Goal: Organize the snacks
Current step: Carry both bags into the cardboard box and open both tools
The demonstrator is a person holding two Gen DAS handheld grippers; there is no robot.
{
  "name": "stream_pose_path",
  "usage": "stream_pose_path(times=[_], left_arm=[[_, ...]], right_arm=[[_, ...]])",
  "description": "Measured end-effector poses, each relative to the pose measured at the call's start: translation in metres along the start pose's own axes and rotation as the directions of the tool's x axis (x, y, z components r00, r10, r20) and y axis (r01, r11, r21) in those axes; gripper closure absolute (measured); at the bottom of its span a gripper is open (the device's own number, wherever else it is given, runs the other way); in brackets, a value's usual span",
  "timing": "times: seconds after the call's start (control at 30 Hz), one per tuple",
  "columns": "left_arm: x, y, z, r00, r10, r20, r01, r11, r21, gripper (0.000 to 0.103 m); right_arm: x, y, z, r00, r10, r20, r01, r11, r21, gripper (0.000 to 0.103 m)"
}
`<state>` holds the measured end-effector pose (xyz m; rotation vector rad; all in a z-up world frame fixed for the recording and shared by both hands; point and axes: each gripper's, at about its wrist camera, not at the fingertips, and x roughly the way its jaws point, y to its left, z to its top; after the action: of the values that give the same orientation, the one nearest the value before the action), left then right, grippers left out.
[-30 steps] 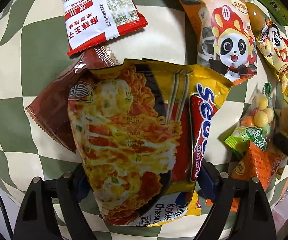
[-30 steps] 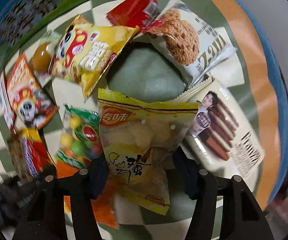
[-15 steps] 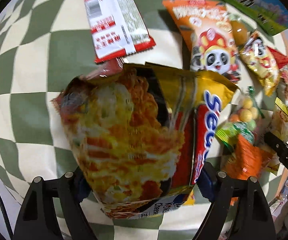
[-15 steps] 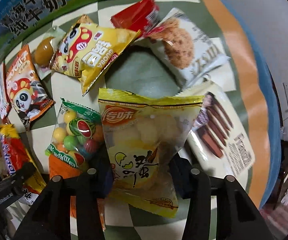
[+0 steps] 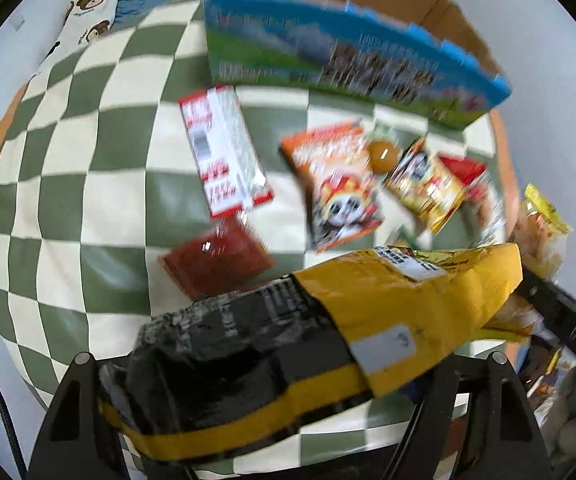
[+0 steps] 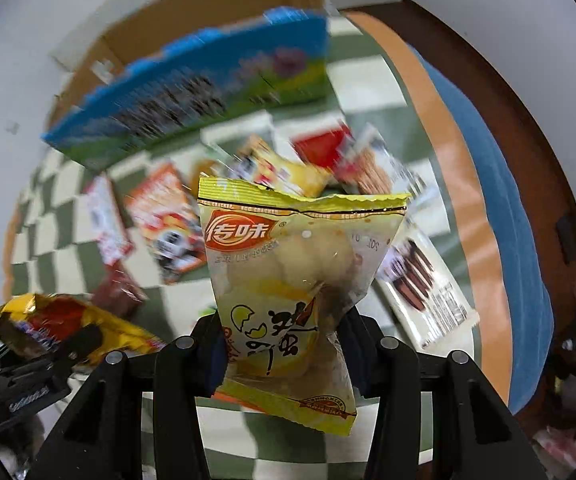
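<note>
Checkered cloth [image 5: 87,184] blurs; left tongs [image 5: 271,392] pinch noodle pack [image 5: 308,340], right tongs [image 6: 283,356] pinch cracker bag [image 6: 288,272].

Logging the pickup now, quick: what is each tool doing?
Left tool: closed on the yellow-and-black noodle packet, its jaws just closing further.
Right tool: closed on the pale yellow egg-cracker bag.

A green-and-cream checked cloth [image 5: 99,200] is covering the table; lying on it are a red-and-white packet [image 5: 223,152], a dark red sachet [image 5: 215,260], a panda packet [image 5: 340,184] and a blue-green carton [image 5: 348,56].
</note>
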<state>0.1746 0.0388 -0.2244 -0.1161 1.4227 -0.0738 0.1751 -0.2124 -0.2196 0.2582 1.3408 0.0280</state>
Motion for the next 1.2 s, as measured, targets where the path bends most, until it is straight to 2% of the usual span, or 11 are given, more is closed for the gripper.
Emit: stream_pose_path(times=[0.1, 0.2, 0.37, 0.5, 0.63, 0.83, 1.0, 1.07, 1.1, 1.13, 1.2], left_arm=[[-0.027, -0.006, 0.019, 0.998, -0.034, 0.048, 0.034, 0.999, -0.002, 0.026], [-0.050, -0.017, 0.055, 0.994, -0.063, 0.092, 0.063, 0.998, -0.002, 0.026], [-0.083, -0.026, 0.131, 0.985, -0.104, 0.137, 0.108, 0.994, -0.022, 0.026], [-0.086, -0.032, 0.194, 0.983, -0.111, 0.144, 0.116, 0.993, -0.027, 0.026], [-0.059, -0.034, 0.257, 0.989, -0.110, 0.094, 0.114, 0.992, -0.043, 0.026], [0.005, -0.036, 0.310, 0.991, -0.126, -0.040, 0.124, 0.991, -0.058, 0.026], [0.056, -0.045, 0.343, 0.992, -0.052, -0.116, 0.047, 0.998, -0.044, 0.026], [0.073, -0.045, 0.355, 0.992, -0.026, -0.121, 0.021, 0.999, -0.040, 0.026], [0.079, -0.046, 0.359, 0.992, -0.020, -0.123, 0.016, 0.999, -0.035, 0.026], [0.084, -0.046, 0.362, 0.992, -0.019, -0.123, 0.016, 0.999, -0.033, 0.026], [0.090, -0.044, 0.366, 0.995, -0.005, -0.104, 0.001, 0.999, -0.037, 0.022]], right_arm=[[-0.019, 0.022, 0.007, 0.999, 0.040, 0.033, -0.039, 0.999, -0.025, 0.053], [-0.038, 0.043, 0.023, 0.994, 0.087, 0.061, -0.083, 0.995, -0.059, 0.053], [-0.041, 0.071, 0.088, 0.984, 0.155, 0.086, -0.145, 0.983, -0.110, 0.053], [-0.038, 0.082, 0.146, 0.980, 0.172, 0.105, -0.156, 0.977, -0.147, 0.053], [-0.021, 0.090, 0.202, 0.981, 0.170, 0.098, -0.151, 0.973, -0.173, 0.053], [0.024, 0.098, 0.263, 0.985, 0.169, 0.029, -0.160, 0.967, -0.197, 0.053], [0.068, 0.097, 0.298, 0.987, 0.162, -0.020, -0.163, 0.967, -0.196, 0.051], [0.089, 0.096, 0.310, 0.988, 0.146, -0.059, -0.155, 0.967, -0.203, 0.037], [0.097, 0.094, 0.317, 0.989, 0.137, -0.063, -0.147, 0.969, -0.197, 0.024], [0.105, 0.092, 0.320, 0.990, 0.129, -0.063, -0.139, 0.970, -0.202, 0.018], [0.114, 0.090, 0.326, 0.991, 0.117, -0.058, -0.127, 0.970, -0.206, 0.014]])
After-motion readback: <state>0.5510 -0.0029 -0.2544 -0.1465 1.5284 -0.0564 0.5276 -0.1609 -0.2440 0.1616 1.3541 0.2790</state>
